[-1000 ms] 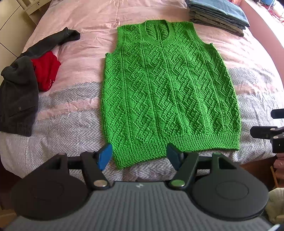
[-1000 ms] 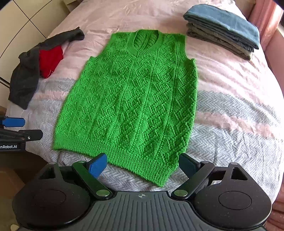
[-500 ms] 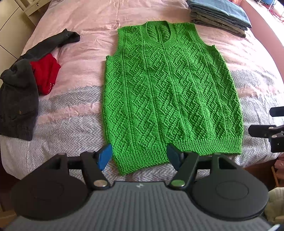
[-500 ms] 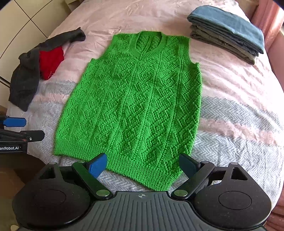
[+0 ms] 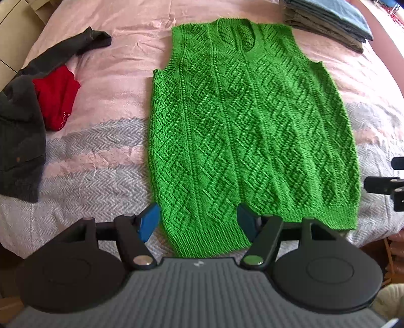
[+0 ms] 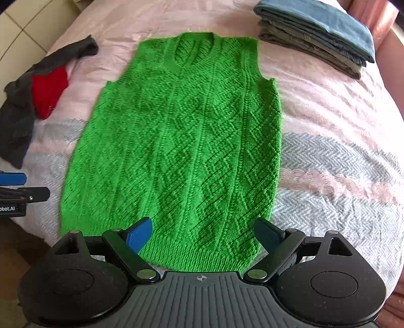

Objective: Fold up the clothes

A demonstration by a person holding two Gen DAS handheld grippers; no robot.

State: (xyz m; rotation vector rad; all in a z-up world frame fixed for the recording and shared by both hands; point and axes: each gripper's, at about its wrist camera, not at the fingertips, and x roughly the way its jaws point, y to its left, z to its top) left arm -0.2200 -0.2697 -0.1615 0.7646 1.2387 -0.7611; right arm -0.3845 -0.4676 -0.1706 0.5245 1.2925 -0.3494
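A bright green knitted vest (image 5: 247, 131) (image 6: 186, 141) lies flat on the bed, neck away from me and ribbed hem nearest. My left gripper (image 5: 198, 220) hovers open over the hem's left corner, its blue fingers (image 5: 149, 223) spread wide with nothing between them. My right gripper (image 6: 203, 233) is open above the hem's right part, also holding nothing. Each gripper shows at the edge of the other's view: the right gripper (image 5: 386, 185) beside the hem's right corner, the left gripper (image 6: 15, 191) left of the hem.
A dark grey garment (image 5: 20, 141) (image 6: 17, 121) and a red garment (image 5: 56, 101) (image 6: 49, 93) lie crumpled at the left. A stack of folded clothes (image 5: 328, 20) (image 6: 315, 35) sits at the far right. The bed (image 6: 335, 161) has a pink and grey cover.
Both grippers have moved forward toward the vest, so the hem now lies between their fingers in each view. The vest itself has not shifted.
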